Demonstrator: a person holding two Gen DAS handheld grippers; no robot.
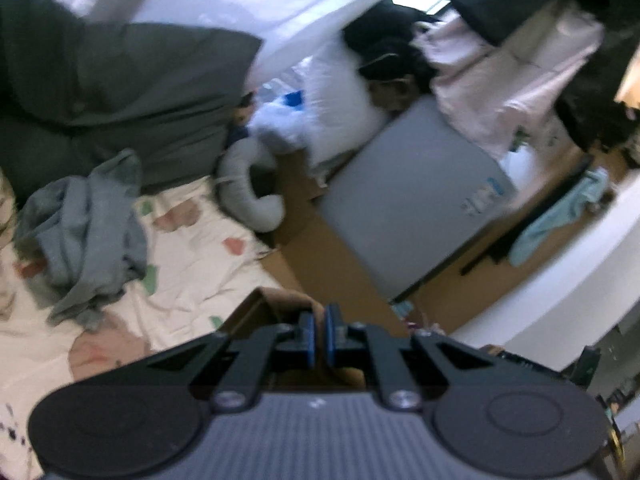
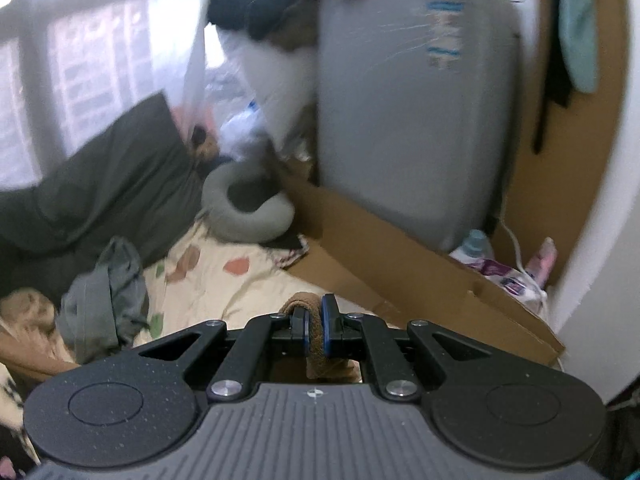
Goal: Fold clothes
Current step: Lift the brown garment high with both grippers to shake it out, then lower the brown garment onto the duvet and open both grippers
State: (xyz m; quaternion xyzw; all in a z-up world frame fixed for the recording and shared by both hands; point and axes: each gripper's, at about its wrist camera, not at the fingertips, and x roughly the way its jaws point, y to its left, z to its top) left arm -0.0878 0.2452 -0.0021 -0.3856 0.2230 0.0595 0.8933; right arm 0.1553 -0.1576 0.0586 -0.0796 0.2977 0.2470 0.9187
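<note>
A brown cloth (image 2: 316,336) is pinched in the right gripper (image 2: 315,326), its jaws clamped on a thick doubled edge at lower centre of the right view. In the left view the left gripper (image 1: 318,334) has its pads nearly together with a sliver of brown (image 1: 280,304) showing around them; it looks gripped there too, though blur leaves that unsure. A grey garment (image 1: 88,228) lies crumpled at middle left on the patterned sheet (image 1: 192,248), near a dark pillow (image 1: 120,80).

Both grippers appear lifted above the bed, so my guess is the cloth hangs between them, mid-carry or mid-spread; how far folding has gone cannot be settled. Laying it flat would call for an even pull and a clear patch of sheet.

Open sheet lies centre frame. It is hemmed by the cardboard (image 2: 380,240) at right, the neck pillow (image 2: 248,208) above, and the grey heap at left.
</note>
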